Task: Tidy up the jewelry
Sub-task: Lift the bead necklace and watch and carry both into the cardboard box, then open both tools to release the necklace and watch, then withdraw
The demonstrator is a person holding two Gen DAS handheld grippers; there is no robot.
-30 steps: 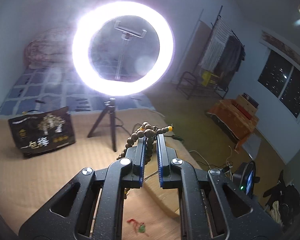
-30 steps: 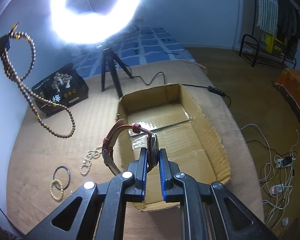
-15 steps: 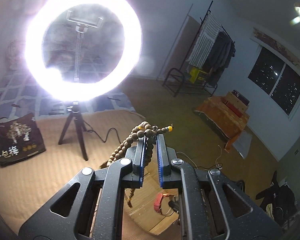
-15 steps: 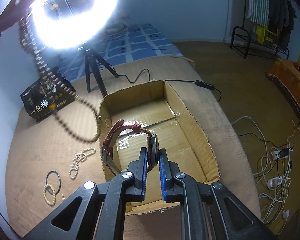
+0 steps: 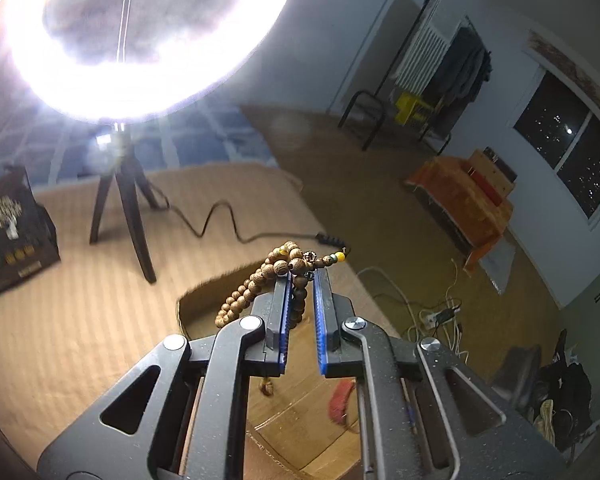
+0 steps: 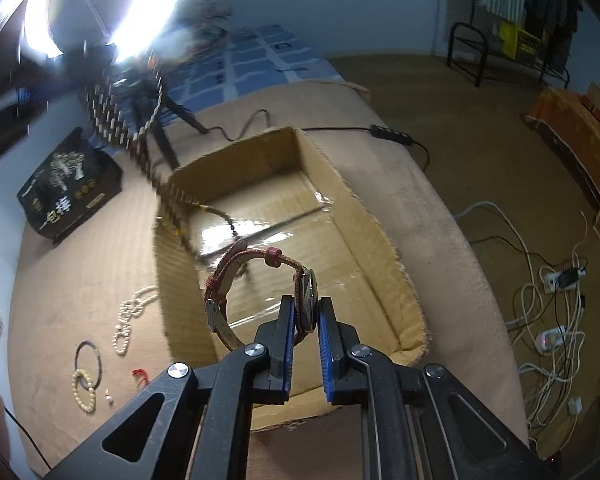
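My left gripper (image 5: 301, 280) is shut on a long string of brown wooden beads (image 5: 260, 276), held above the open cardboard box (image 5: 188, 312). In the right wrist view the bead string (image 6: 140, 136) hangs blurred from the upper left, its lower end over the box's left wall. My right gripper (image 6: 305, 316) is shut on a wristwatch (image 6: 306, 300) with a dark red strap (image 6: 236, 260), held over the cardboard box (image 6: 380, 240). The red strap also shows in the left wrist view (image 5: 340, 396).
A pearl string (image 6: 130, 316), a black bangle (image 6: 88, 360), a cream bead bracelet (image 6: 84, 388) and a small red piece (image 6: 140, 374) lie on the tan mat left of the box. A ring light on a tripod (image 5: 124, 208) and a black bag (image 6: 68, 192) stand behind. Cables (image 6: 552, 320) lie on the floor.
My left gripper has carried the bead string right, so it now hangs over the box's left wall. My right gripper with the watch has moved in closer over the box.
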